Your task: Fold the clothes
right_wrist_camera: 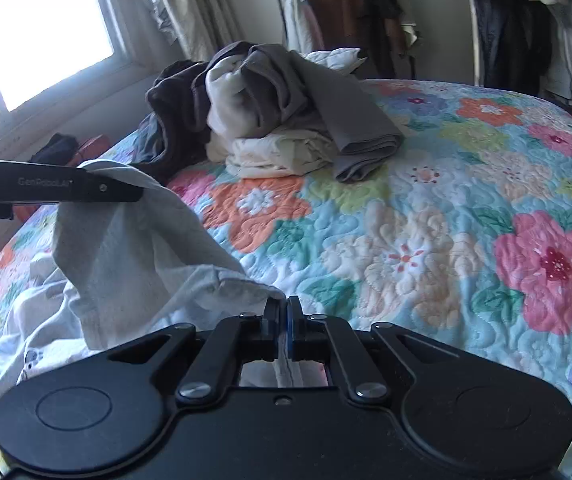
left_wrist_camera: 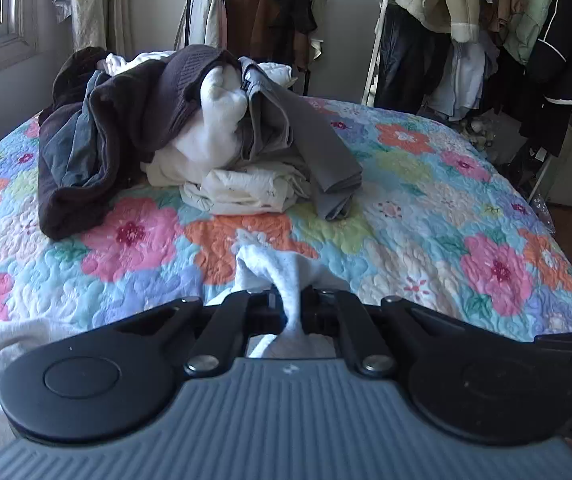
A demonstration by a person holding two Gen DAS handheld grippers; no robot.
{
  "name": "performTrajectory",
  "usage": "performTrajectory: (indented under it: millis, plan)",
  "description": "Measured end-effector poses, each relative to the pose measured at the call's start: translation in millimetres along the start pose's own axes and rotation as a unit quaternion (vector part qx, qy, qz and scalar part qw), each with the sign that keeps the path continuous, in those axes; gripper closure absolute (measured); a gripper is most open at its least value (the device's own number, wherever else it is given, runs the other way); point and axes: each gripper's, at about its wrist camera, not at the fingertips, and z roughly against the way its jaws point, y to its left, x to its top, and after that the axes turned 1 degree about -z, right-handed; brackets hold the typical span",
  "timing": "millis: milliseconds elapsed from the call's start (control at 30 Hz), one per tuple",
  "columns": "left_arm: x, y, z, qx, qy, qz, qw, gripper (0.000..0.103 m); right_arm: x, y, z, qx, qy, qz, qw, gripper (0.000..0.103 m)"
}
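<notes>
A pale grey-white garment (right_wrist_camera: pixel 134 248) lies at the near edge of the floral bed quilt (right_wrist_camera: pixel 426 240). My left gripper (left_wrist_camera: pixel 291 300) is shut on a bunched fold of it (left_wrist_camera: pixel 282 272). In the right wrist view the left gripper (right_wrist_camera: pixel 126 192) shows from the side, holding a raised corner. My right gripper (right_wrist_camera: pixel 285 312) is shut on another edge of the same garment, low over the quilt. The cloth hangs slack between the two grippers.
A pile of unfolded clothes (left_wrist_camera: pixel 190 128), brown, white and grey, sits mid-bed; it also shows in the right wrist view (right_wrist_camera: pixel 278 112). Clothes racks (left_wrist_camera: pixel 486 40) stand beyond the bed. A window (right_wrist_camera: pixel 38 32) is at the left. Bare quilt (left_wrist_camera: pixel 446 216) lies to the right.
</notes>
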Motion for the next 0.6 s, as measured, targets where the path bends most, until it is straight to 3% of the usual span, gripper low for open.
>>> performTrajectory:
  millis: [133,233,267,300,333,400,467,600]
  plan:
    - [17,-9,-17,-0.003,-0.005,0.003,1.0,0.099,-2,-17,5,0.008,-0.022,-0.046,0.999,0.099]
    - [14,-15,-42,0.011,0.03,0.004,0.9995,0.093,-12,-21,-6,-0.008,-0.002,-0.055,0.998,0.098]
    - [10,-16,-52,0.022,0.056,0.003,0.9982,0.077,-14,-22,-13,-0.024,0.015,-0.05,0.998,0.093]
    - [4,-16,-60,0.042,0.078,0.0,0.9961,0.049,-16,-25,-18,-0.041,0.026,-0.051,0.998,0.091]
    - [-2,-16,-66,0.064,0.097,-0.005,0.9933,0.042,-18,-27,-23,-0.058,0.036,-0.052,0.996,0.089]
    - [-18,-13,-63,0.089,0.094,-0.02,0.9913,0.038,-20,-37,-27,-0.068,0.054,-0.067,0.994,0.081]
    - [-33,-4,-54,0.088,0.088,-0.03,0.9918,0.034,-22,-47,-27,-0.05,0.071,-0.087,0.992,0.064]
    - [-57,37,-38,0.097,0.079,-0.038,0.9915,0.033,-28,-57,-26,-0.04,0.088,-0.093,0.991,0.056]
